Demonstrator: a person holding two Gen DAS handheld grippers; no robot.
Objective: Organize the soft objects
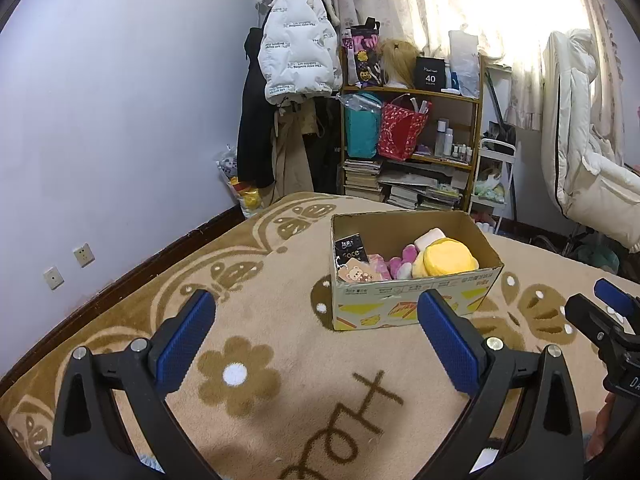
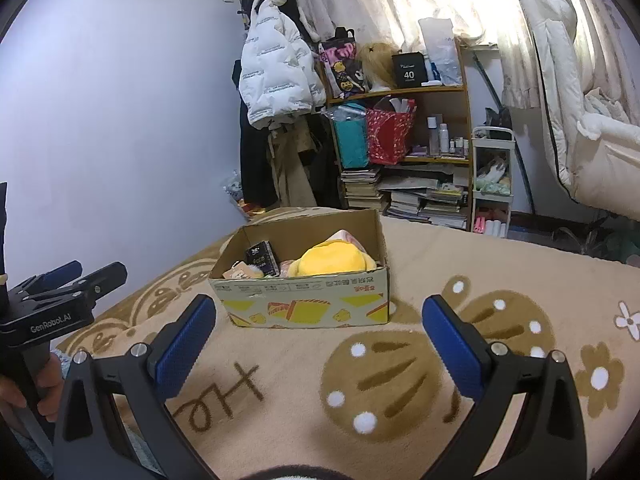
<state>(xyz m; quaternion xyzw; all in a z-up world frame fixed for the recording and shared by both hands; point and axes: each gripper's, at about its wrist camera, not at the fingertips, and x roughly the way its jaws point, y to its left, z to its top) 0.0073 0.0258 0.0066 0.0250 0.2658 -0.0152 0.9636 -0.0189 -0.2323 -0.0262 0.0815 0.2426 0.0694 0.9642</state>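
Both my left gripper (image 1: 316, 320) and right gripper (image 2: 320, 324) stand wide and empty short of the cardboard box (image 1: 416, 300), inside which the yellow plush (image 1: 450, 258) lies.

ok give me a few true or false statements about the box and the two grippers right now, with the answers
1. The cardboard box stands open on the beige blanket. True.
2. The left gripper is shut on a toy. False: its jaws are spread wide and hold nothing.
3. A yellow plush toy lies inside the box. True.
4. The right gripper is reaching into the box. False: it is short of the box, open, over the blanket.
5. The box is empty apart from the plush. False: a black packet and pink soft items are in it too.
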